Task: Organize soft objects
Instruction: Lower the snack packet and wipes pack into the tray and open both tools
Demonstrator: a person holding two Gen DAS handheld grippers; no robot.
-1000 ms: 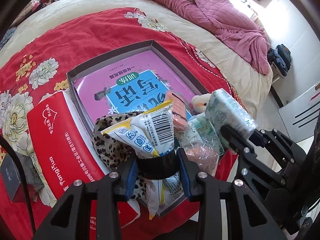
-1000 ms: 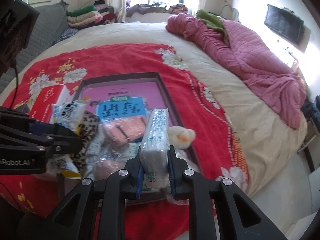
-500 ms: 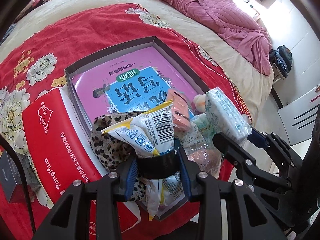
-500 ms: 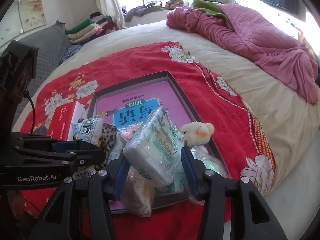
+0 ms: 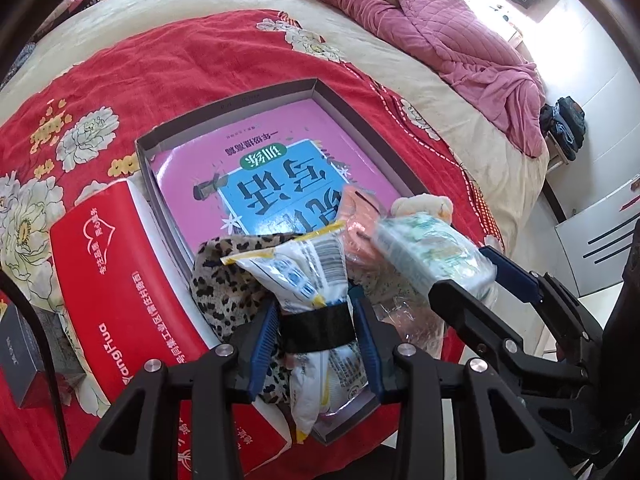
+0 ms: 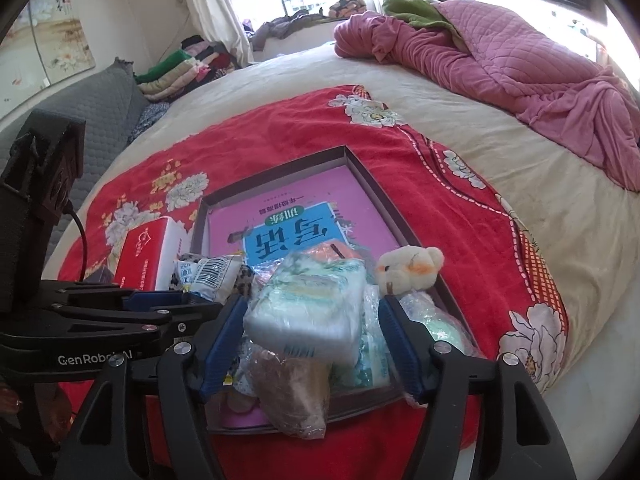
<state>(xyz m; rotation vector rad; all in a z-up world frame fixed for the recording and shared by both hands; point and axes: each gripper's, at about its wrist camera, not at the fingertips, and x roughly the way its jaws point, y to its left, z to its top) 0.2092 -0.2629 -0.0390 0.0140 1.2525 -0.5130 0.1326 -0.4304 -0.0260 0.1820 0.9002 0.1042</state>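
My left gripper is shut on a white, yellow and blue snack packet at its black band, low over the near end of a shallow grey box. My right gripper is opening. A plastic-wrapped tissue pack lies flat between its jaws, with a gap to each blue pad. The pack rests on a pile of clear bags in the box. Beside it sit a cream plush toy, a pink-orange packet and a leopard-print cloth. A pink and blue book covers the box floor.
The box lies on a red flowered blanket on a bed. A red tissue box stands against the box's left side, a small dark box beyond it. A pink quilt is heaped far right. The bed edge drops off at right.
The right gripper's jaws have spread wide and let go of the tissue pack, which tipped from standing on edge to lying flat on the pile. The left gripper and its packet stayed put.
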